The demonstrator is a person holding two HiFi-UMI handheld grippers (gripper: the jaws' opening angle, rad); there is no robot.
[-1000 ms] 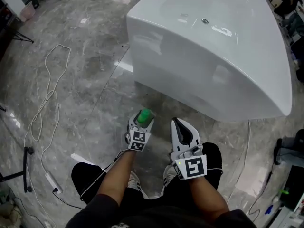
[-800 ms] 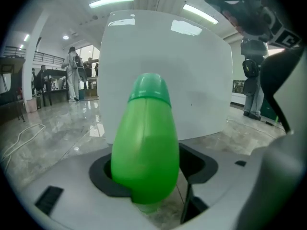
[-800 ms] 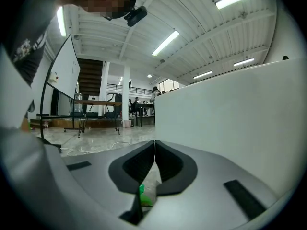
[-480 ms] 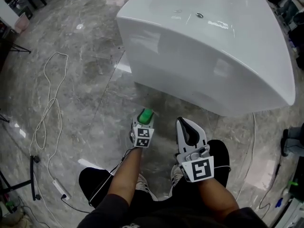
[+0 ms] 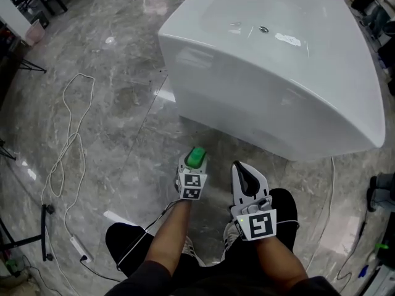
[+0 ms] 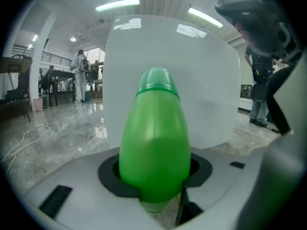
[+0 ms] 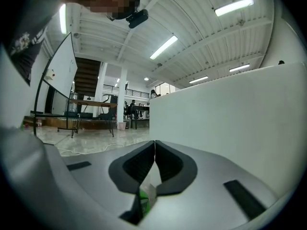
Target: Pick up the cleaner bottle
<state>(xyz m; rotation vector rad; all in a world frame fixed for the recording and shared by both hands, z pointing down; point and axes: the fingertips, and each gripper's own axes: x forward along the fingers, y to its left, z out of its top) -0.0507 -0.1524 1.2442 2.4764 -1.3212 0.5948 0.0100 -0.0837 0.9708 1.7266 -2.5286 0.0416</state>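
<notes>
The cleaner bottle [image 6: 154, 143] is bright green with a rounded cap and stands upright on the floor in front of the white bathtub. My left gripper [image 6: 154, 176] has its dark pads against both sides of the bottle, and its jaws are closing on it. From the head view the green cap [image 5: 197, 157] shows just past the left gripper [image 5: 195, 166]. My right gripper [image 5: 245, 170] hangs beside it, a little to the right. In the right gripper view its jaws meet with nothing between them [image 7: 154, 164].
A large white bathtub [image 5: 278, 73] stands on the grey marble floor straight ahead, close behind the bottle. A white cable [image 5: 68, 134] loops over the floor at the left and ends in a power strip [image 5: 79, 246]. Dark stands and gear line the right edge.
The left gripper's white jaws sit tighter round the green bottle than a second ago. Both grippers keep nearly the same places; the head view has shifted slightly.
</notes>
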